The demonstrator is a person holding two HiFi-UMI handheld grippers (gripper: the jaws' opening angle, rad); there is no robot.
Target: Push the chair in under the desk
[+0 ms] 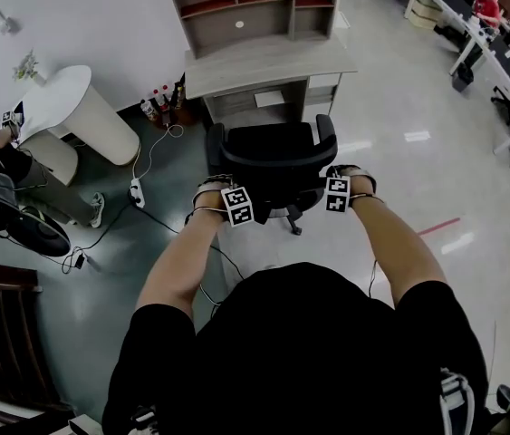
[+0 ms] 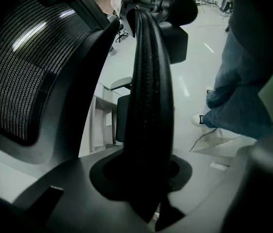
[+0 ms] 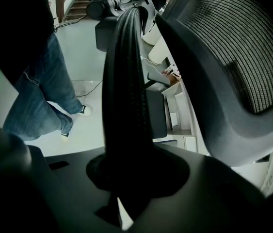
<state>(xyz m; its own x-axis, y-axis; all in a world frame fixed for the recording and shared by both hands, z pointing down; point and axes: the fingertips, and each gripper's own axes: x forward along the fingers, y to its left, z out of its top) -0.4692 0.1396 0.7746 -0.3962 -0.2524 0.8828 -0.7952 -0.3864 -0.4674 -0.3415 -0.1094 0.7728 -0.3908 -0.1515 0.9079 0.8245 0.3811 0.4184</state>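
I am mid-push: my left tool (image 1: 221, 191) and right tool (image 1: 345, 181) both clamp the chair (image 1: 271, 157) by its back. Next I must steer it straight under the tabletop (image 1: 268, 66).

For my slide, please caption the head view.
Left tool and right tool grip black mesh office chair before grey wooden desk.

Wears a black short-sleeved shirt (image 1: 300, 352).
Beyond the shirt, shows left gripper (image 1: 221, 198) and right gripper (image 1: 345, 187), each with a white, black-marked cube (image 1: 238, 205).
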